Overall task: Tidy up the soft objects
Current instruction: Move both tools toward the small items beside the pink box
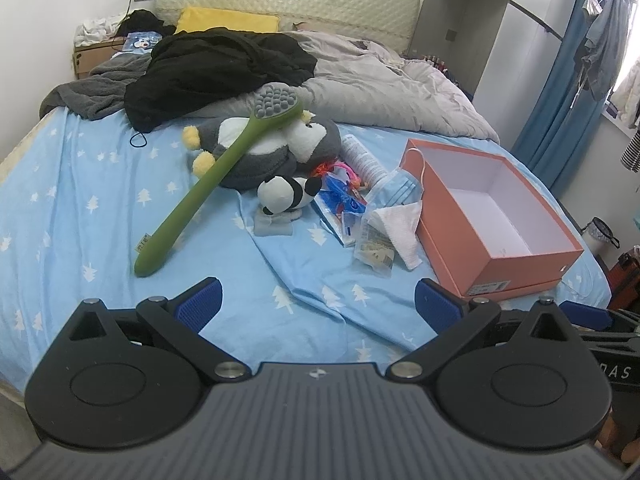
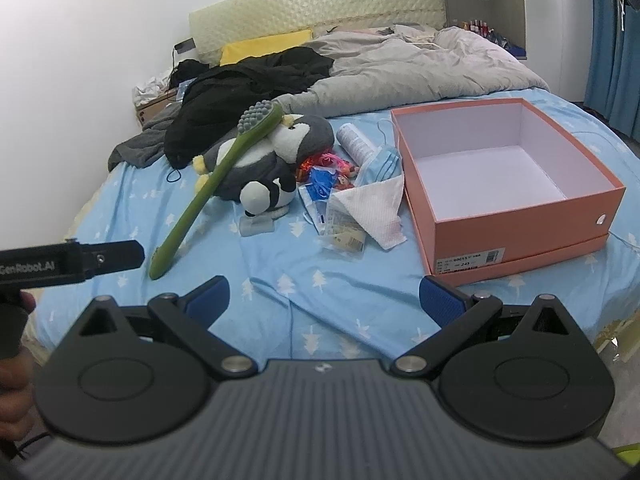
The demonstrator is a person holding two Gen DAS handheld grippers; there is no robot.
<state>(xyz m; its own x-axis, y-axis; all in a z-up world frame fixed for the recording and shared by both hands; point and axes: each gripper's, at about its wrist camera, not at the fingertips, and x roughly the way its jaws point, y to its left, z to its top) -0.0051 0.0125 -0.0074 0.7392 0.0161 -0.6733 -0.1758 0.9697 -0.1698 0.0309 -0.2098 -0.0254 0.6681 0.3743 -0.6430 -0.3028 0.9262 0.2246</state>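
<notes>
While both your grippers hang over the bed's near edge with jaws spread and nothing in them, left gripper [image 1: 318, 304] and right gripper [image 2: 324, 300], the panda plush [image 2: 266, 197] lies ahead at mid-bed. Beside it toward the right edge sits the open orange box [image 2: 520, 216], nearer your right gripper.

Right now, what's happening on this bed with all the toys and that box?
A person holds a gripping tool in each hand, and both the left tool and the right tool hang open above the blue sheet, holding nothing. A penguin plush, a small panda plush, a green brush, face masks and packets lie in a heap beside the empty orange box. Nothing has been put in it yet.
</notes>
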